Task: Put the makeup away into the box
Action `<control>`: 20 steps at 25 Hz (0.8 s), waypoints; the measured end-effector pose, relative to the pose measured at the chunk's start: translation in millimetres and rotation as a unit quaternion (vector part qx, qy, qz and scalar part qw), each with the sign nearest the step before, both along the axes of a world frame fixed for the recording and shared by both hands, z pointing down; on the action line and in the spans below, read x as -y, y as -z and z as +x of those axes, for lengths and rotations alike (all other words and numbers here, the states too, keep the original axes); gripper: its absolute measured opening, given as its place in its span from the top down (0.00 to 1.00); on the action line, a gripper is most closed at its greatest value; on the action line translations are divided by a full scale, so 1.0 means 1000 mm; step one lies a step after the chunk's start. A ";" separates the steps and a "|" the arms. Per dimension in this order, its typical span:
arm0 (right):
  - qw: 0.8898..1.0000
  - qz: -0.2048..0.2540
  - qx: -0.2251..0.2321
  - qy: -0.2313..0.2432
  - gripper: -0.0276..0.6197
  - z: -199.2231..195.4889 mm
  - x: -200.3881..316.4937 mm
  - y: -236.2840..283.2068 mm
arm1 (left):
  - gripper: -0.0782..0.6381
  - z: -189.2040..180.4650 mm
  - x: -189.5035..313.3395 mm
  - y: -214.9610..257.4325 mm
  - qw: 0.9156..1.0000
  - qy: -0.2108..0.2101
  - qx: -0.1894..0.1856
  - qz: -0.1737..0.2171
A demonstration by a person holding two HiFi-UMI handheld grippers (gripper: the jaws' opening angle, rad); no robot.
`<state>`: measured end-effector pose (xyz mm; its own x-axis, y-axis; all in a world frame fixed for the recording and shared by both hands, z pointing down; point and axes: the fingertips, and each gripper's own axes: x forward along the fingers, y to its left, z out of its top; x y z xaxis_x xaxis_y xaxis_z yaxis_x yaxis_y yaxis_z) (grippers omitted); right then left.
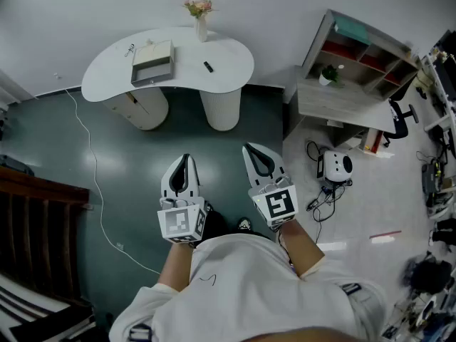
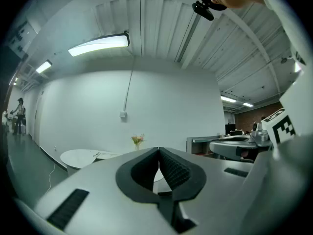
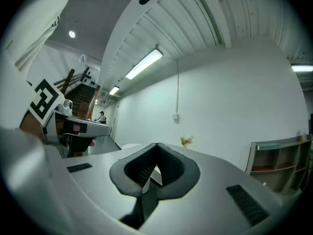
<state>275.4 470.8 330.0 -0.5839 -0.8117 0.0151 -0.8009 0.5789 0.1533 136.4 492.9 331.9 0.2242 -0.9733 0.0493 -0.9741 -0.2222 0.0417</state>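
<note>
Head view: the person holds the left gripper (image 1: 184, 161) and the right gripper (image 1: 251, 152) side by side and level over the dark green floor. Both point at a white kidney-shaped table (image 1: 228, 63) that is well ahead of them. A grey open-topped box (image 1: 152, 63) sits on the table, ahead and slightly left of the left gripper. A small dark object (image 1: 208, 67) lies just right of the box, too small to identify. A vase of pink flowers (image 1: 200, 16) stands at the table's far edge. A wooden shelf unit (image 1: 356, 55) is ahead and to the right of the right gripper.

Left gripper view: the left gripper (image 2: 158, 151) has its black ribbed pads pressed together at the tips, with nothing between them. The table (image 2: 80, 156) and flowers (image 2: 138, 140) show far beyond the jaws, left of the tips.

Right gripper view: the right gripper (image 3: 157, 146) is likewise pressed together and empty. The flowers (image 3: 186, 141) stand far ahead, and the shelf unit (image 3: 279, 163) is off to the right.
</note>
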 end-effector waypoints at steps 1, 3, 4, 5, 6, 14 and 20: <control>1.000 -0.005 0.001 0.001 0.96 -0.004 0.000 -0.002 | 0.86 -0.001 0.000 -0.003 1.000 -0.003 0.001 -0.004; 1.000 -0.014 0.002 0.003 0.96 -0.011 0.003 -0.008 | 0.86 -0.003 0.003 -0.008 1.000 -0.010 0.000 -0.012; 1.000 -0.019 0.002 0.005 0.96 -0.016 0.007 -0.010 | 0.86 -0.004 0.006 -0.011 1.000 -0.012 -0.001 -0.016; 1.000 -0.024 0.002 0.007 0.96 -0.021 0.011 -0.013 | 0.86 -0.007 0.010 -0.014 1.000 -0.015 -0.003 -0.020; 1.000 -0.026 0.003 0.008 0.96 -0.026 0.016 -0.015 | 0.86 -0.010 0.015 -0.018 1.000 -0.017 -0.006 -0.023; 0.997 -0.078 -0.010 -0.016 0.96 -0.060 0.050 -0.037 | 0.86 -0.042 0.061 -0.034 0.998 -0.049 -0.004 -0.028; 0.996 -0.083 -0.022 -0.026 0.90 -0.097 0.085 -0.043 | 0.86 -0.087 0.101 -0.033 0.998 -0.067 -0.002 -0.020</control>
